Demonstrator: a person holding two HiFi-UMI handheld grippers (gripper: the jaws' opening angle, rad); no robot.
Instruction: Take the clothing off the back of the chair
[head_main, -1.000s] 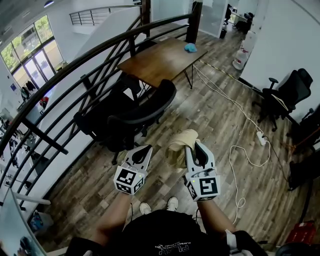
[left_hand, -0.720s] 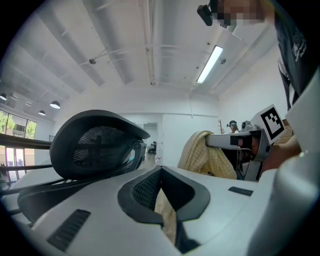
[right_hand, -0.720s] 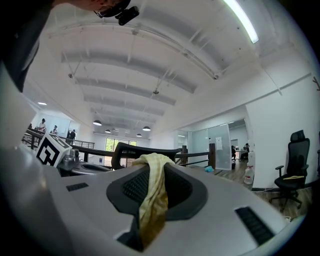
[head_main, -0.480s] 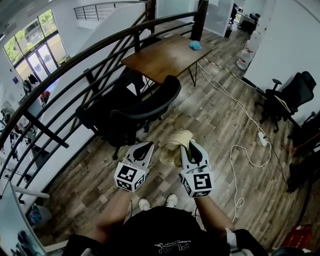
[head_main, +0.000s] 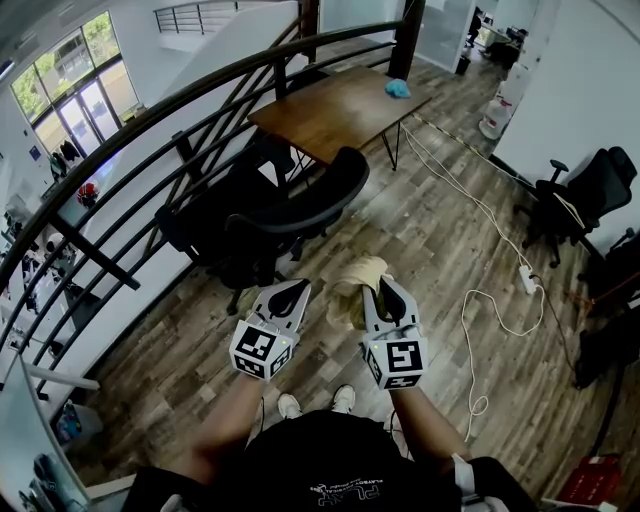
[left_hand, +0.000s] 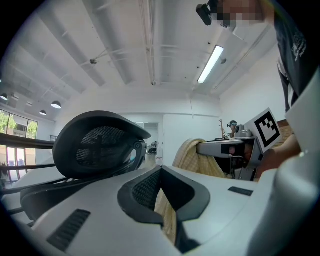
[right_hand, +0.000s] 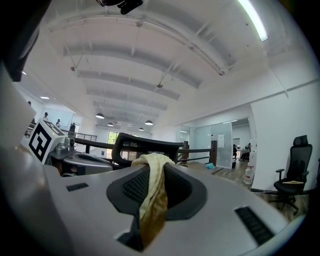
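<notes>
The clothing (head_main: 352, 280) is a pale yellow cloth, bunched up off the black office chair (head_main: 300, 205), whose back is bare. My right gripper (head_main: 385, 284) is shut on it; in the right gripper view the clothing (right_hand: 152, 195) drapes over the pads and hangs down between the jaws of the right gripper (right_hand: 152, 172). My left gripper (head_main: 290, 288) is beside it, jaws together, with a strip of the clothing (left_hand: 166, 215) pinched low between them. The chair (left_hand: 97, 145) stands just beyond the left gripper (left_hand: 161, 175).
A wooden table (head_main: 335, 110) with a blue object (head_main: 397, 88) stands behind the chair. A dark curved railing (head_main: 150, 140) runs along the left. A white cable (head_main: 470, 300) snakes over the plank floor on the right, near another black chair (head_main: 585, 195).
The right gripper has sunk a little with the clothing and sits slightly closer to the left gripper. The left gripper has stayed put. Both grips are unchanged.
</notes>
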